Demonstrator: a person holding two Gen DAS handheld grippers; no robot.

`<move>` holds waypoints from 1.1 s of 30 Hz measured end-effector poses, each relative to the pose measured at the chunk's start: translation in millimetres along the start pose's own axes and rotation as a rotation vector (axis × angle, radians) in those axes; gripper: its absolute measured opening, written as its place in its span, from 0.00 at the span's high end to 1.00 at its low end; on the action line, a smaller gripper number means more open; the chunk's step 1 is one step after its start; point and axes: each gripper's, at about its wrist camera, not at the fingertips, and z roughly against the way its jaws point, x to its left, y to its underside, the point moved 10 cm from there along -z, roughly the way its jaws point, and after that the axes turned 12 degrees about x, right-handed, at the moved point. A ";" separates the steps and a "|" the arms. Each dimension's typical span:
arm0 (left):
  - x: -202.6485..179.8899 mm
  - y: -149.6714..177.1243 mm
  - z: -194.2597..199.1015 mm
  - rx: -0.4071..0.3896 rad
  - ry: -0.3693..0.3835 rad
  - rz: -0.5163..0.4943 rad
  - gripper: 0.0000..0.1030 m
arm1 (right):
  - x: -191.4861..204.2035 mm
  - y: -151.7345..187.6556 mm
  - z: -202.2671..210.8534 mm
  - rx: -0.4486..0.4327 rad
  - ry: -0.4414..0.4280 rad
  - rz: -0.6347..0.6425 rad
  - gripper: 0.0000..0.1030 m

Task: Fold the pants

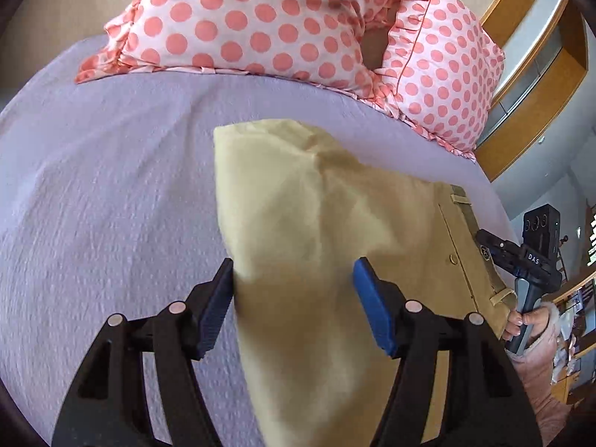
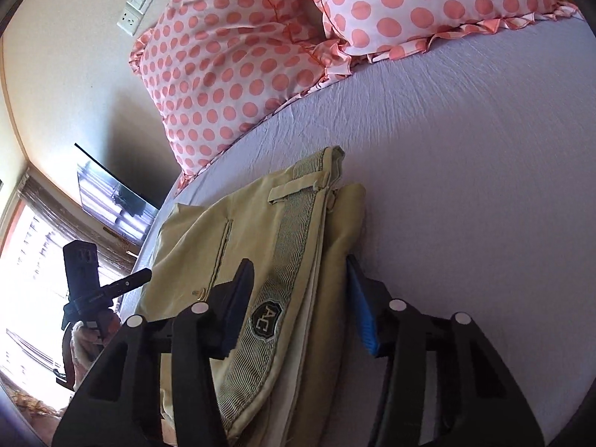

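1. The pants (image 1: 309, 231) are pale yellow and lie on the lilac bed (image 1: 111, 186), just short of two polka-dot pillows (image 1: 238, 22).
2. The left gripper (image 1: 294, 298) has its jaws spread wide, and a raised fold of pant fabric passes between them. The cloth brushes the left pad; whether the right pad touches it cannot be told. Nothing is pinched.
3. The right gripper (image 2: 298, 298) is also released, its jaws straddling the striped inner waistband with its "AC" label (image 2: 266, 316); neither pad clearly presses it.
4. In the right wrist view the waistband runs away from the camera toward the pillows, with a belt loop (image 2: 298, 188) near its far end.
5. A button (image 1: 453, 259) shows by the waist edge.
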 end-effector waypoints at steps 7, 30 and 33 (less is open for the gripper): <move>-0.9 -24.8 -9.6 0.020 0.204 0.060 0.22 | -9.9 -14.2 -3.6 0.020 -0.019 -0.048 0.63; 15.5 -143.3 -22.4 -0.150 -0.323 -0.019 0.73 | -28.0 -123.5 -23.2 -0.058 0.236 -0.022 0.65; 4.9 -122.8 10.7 -0.236 -0.324 -0.046 0.72 | -4.3 -108.2 2.0 -0.117 0.144 0.020 0.54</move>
